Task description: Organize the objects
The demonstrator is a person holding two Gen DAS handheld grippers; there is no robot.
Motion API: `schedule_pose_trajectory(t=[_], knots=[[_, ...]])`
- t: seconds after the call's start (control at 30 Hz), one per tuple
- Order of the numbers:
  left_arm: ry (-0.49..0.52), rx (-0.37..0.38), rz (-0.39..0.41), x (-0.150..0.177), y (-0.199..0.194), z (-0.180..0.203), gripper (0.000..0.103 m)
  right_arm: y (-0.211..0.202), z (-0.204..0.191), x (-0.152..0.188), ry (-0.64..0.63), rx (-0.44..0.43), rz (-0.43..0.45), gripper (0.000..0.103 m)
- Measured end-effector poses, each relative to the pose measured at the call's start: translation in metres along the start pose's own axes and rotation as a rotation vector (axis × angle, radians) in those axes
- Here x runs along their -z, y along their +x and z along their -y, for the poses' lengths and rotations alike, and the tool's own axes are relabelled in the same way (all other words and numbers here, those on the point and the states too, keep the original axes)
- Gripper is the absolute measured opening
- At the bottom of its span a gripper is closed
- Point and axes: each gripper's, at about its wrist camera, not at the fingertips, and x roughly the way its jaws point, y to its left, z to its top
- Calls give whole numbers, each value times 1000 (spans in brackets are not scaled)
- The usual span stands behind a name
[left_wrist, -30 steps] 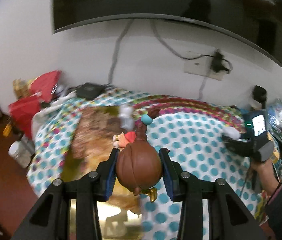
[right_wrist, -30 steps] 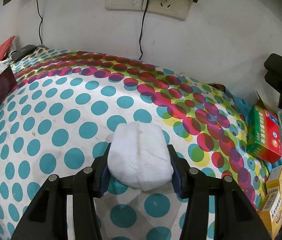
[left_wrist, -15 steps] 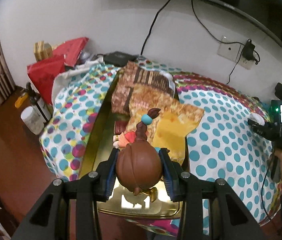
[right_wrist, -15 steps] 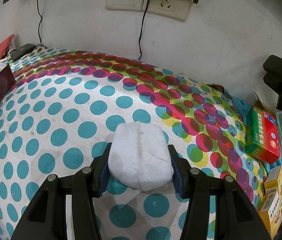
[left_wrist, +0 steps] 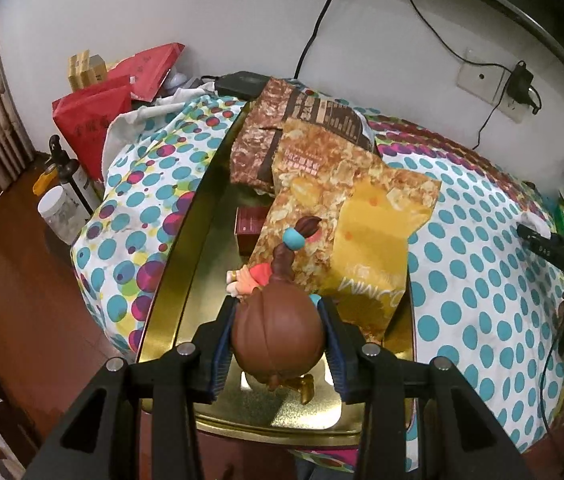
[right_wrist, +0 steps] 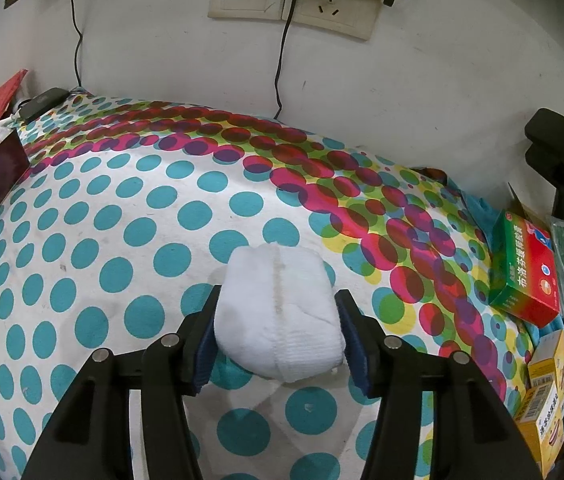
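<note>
- The doll (left_wrist: 278,332), with its brown head and long braid, is clenched between the fingers of your left gripper (left_wrist: 278,336); it hangs over the near end of the golden tray (left_wrist: 186,280).
- One second ago this view pointed high at the wall and the scene was blurred. Now the camera looks down into the tray, so you have swung the doll over its place. I judge that the step is the putting down of the doll in the tray.
- The yellow snack bag (left_wrist: 354,220) lies just beyond the doll, over a brown snack bag (left_wrist: 282,136) and a small dark red box (left_wrist: 250,228). The bare part of the tray is at the near left, so lower the doll there, I think.
- Your right gripper (right_wrist: 278,320) grasps the white folded sock (right_wrist: 278,312) between its fingers, close above the dotted cloth of the desk (right_wrist: 122,200). In this view almost nothing has changed during the last second; the hand only waits.
- At the right edge of the desk stand a green and red medicine box (right_wrist: 526,264) and some yellow boxes (right_wrist: 546,400), well apart from the sock.
</note>
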Motion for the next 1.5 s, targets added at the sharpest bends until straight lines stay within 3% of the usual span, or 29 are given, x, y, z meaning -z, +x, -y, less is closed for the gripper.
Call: schedule_pose_trajectory(t=[0.13,0.33,0.67,0.77,0.83,1.07,1.27,1.3,1.4,1.5], knots=[[-9,-5,-25,1,7,-1,40,0,-1,3,-1,0,1,52],[-20,-39,16,-7,-2,-4,41,-1,6,6,-3,5,2,53],[-35,-8,28,-6,-12,-5,41,3,-3,3,-6,9,3,53],[-28,-22,46,-4,-19,-4,41,-1,-11,4,-8,12,5,51],[-27,-12,53,-3,-24,-5,41,2,-16,1,-18,6,9,45],[-24,-3,93,3,-40,-9,41,-5,-6,-12,-19,-14,67,44],[25,-32,144,6,-54,-9,41,-24,-3,-17,3,-16,94,44],[37,-37,156,7,-57,-9,41,-33,-19,-23,7,-23,103,44],[72,-57,196,9,-66,-9,44,-43,-19,-8,49,-74,79,44],[66,-28,203,7,-68,-12,44,-56,-37,-18,55,-97,85,44]])
